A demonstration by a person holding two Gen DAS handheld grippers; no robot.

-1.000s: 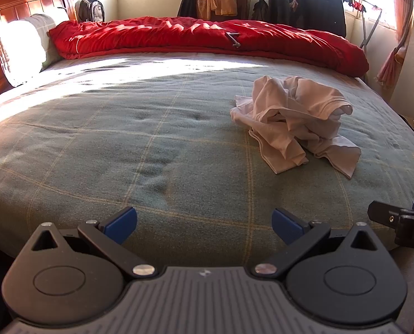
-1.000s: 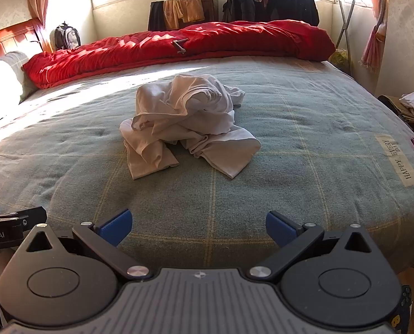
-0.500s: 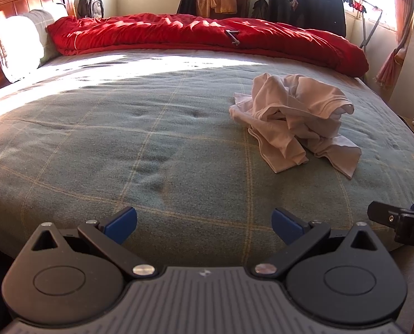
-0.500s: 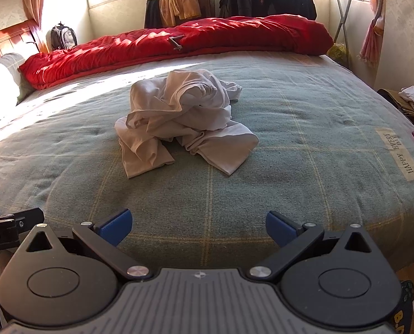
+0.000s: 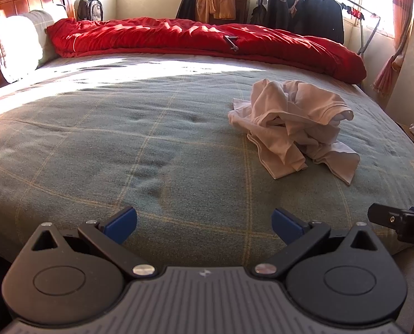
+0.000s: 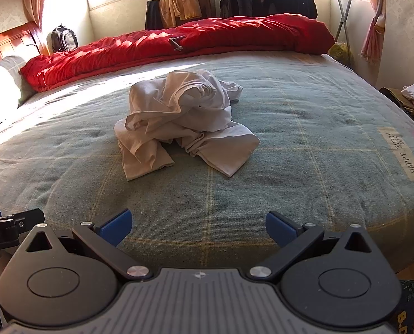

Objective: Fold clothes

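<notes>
On the grey-green checked wool blanket (image 6: 304, 144) covering the bed, a crumpled white cotton T-shirt (image 6: 179, 122) sits in a heap mid-bed, well apart from both tools. Left gripper (image 5: 204, 222) & right gripper (image 6: 198, 224) hover at the near bed edge, blue-tipped jaws spread wide, nothing held.

Risks, as I judge them: shirt is balled up w/ sleeves & hem tangled, so a pinch could catch 2+ layers & lift the whole wad instead of one edge. Soft blanket underneath may get nipped along w/ the fabric. Red quilted duvet (image 6: 179, 44) lies along the far side, so a big spread-out could drag the shirt onto it. Grabbing non-matching corners w/ each side = twisted, not flat.
</notes>
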